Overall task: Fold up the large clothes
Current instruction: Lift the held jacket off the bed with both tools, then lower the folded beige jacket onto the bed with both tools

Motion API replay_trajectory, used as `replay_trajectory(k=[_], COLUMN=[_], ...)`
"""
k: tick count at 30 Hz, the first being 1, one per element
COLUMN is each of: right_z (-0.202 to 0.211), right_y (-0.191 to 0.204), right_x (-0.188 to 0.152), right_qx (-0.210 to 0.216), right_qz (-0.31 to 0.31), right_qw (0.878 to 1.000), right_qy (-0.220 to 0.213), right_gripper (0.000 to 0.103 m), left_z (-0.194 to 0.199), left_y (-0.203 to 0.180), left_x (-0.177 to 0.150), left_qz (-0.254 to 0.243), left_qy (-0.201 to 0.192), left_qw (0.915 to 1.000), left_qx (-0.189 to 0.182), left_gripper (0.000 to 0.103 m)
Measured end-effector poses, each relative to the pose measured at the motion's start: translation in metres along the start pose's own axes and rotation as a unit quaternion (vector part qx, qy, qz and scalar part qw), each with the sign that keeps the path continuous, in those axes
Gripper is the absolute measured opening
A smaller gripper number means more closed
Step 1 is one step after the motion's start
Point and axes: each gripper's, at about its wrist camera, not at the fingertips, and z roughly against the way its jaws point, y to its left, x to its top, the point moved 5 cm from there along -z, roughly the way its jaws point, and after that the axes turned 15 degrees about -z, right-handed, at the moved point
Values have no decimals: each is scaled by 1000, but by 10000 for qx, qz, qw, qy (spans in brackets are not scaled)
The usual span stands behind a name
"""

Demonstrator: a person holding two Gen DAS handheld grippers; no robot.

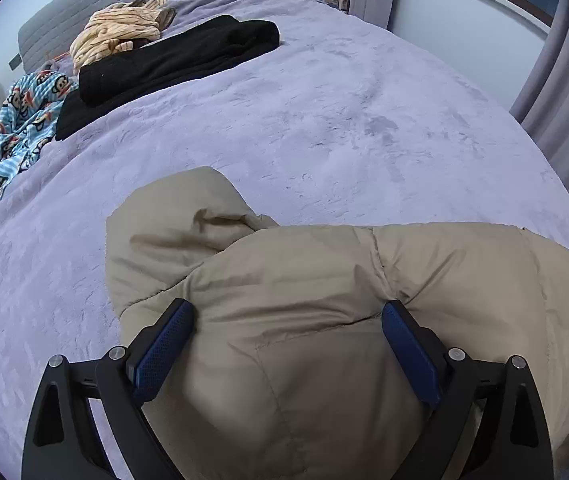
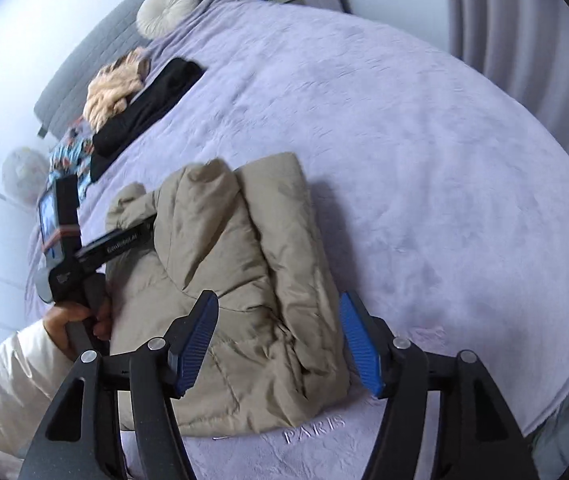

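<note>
Looking at this, the beige puffer jacket [image 2: 228,280] is sitting folded into a chunky bundle near the front edge of the lilac bed cover [image 2: 424,160], so I'm guessing the fold is basically done and the tools are letting it settle; the right gripper [image 2: 280,344] is standing with its jaws apart, one blue pad over the jacket and the other out past its edge over the cover, and neither is pinching fabric as far as I can see; the left gripper [image 1: 286,340] is spread very wide over the padded top of the bundle, pads apart from each other with nothing clamped between them, though I can't tell whether the tips are brushing the cloth; the person's left hand [image 2: 80,320], in a white sleeve, is gripping that tool's handle right beside the jacket. Further up the bed a black garment [image 1: 172,60] is lying folded flat, with a tan striped one [image 1: 120,32] and a blue cartoon-print piece [image 1: 20,120] crumpled next to it; probably the done pile and the waiting pile; the puffy jacket might spring back open, so I'd be pressing it flat.
</note>
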Motion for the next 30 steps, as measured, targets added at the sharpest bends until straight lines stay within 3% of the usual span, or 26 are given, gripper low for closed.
replay_trajectory(k=[5, 8, 16, 22, 30], right_z=[-45, -55, -55, -53, -50], right_y=[-19, -29, -42, -53, -64], right_x=[-29, -40, -45, -54, -65], right_qx=[-412, -358, -286, -303, -455], right_qz=[19, -100, -20, -21, 43], right_qw=[9968, 9952, 9928, 9917, 9918], right_qy=[678, 903, 1163, 1252, 1193], right_gripper=[66, 66, 66, 67, 67], left_z=[18, 43, 96, 91, 96], left_y=[11, 19, 7, -17, -24], left_x=[-5, -17, -92, -155, -175], left_qz=[231, 364, 758, 1039, 998], left_qy=[216, 239, 478, 919, 922], left_qw=[9995, 9990, 9953, 9887, 9891], left_qx=[-1, -41, -372, -574, -573], left_gripper=[96, 96, 96, 96, 101])
